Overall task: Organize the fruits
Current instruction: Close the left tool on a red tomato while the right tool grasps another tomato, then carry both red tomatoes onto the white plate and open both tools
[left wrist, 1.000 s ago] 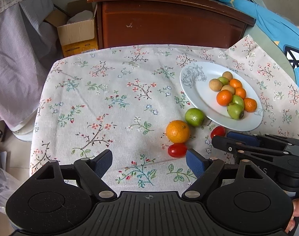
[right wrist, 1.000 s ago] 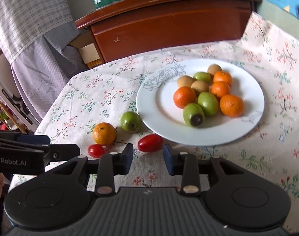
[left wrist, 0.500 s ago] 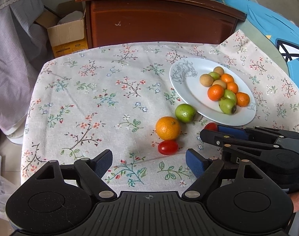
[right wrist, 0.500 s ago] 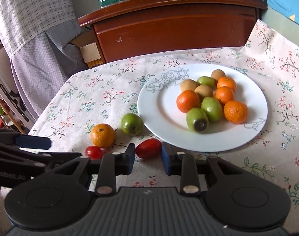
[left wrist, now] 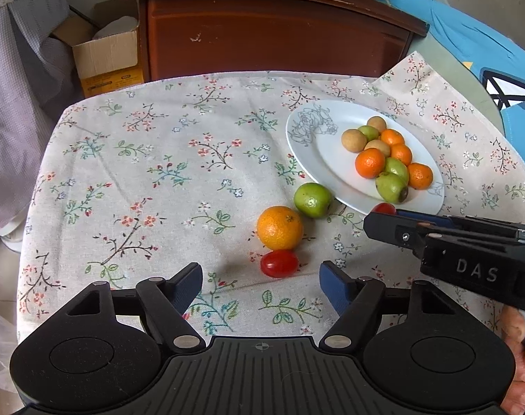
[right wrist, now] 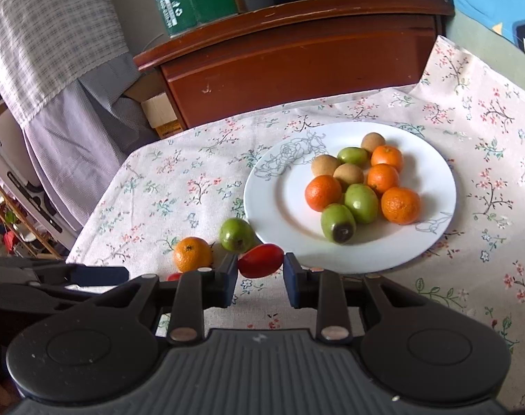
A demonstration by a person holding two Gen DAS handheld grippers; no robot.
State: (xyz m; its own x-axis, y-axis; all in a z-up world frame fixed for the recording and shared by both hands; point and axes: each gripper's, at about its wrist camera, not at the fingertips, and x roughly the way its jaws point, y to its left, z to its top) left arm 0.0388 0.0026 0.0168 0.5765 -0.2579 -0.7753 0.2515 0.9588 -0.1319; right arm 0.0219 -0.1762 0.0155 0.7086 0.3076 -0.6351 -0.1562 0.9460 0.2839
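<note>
Floral tablecloth (left wrist: 151, 180) over a table, dark wooden cabinet (left wrist: 269, 38) behind.

Left wrist view: left gripper (left wrist: 260, 285) with jaws apart, just been narrowing, nothing between the pads. Small red tomato (left wrist: 279, 263) straight ahead, close beyond the fingertips, long axis crosswise to the jaws. Loose orange (left wrist: 280, 227) touching it behind, loose green fruit (left wrist: 312, 200) beyond, beside white plate (left wrist: 307, 159) of piled fruit. Right gripper (left wrist: 383, 221) entering from the right, tips at the plate's near rim.

Right wrist view: right gripper (right wrist: 260, 271) clamped on an oblong red tomato (right wrist: 261, 260), long axis spanning pad to pad, seemingly lifted. White plate (right wrist: 272, 204) directly ahead, just beyond. Left gripper (right wrist: 100, 275) at left, nearer the loose orange (right wrist: 192, 254).
</note>
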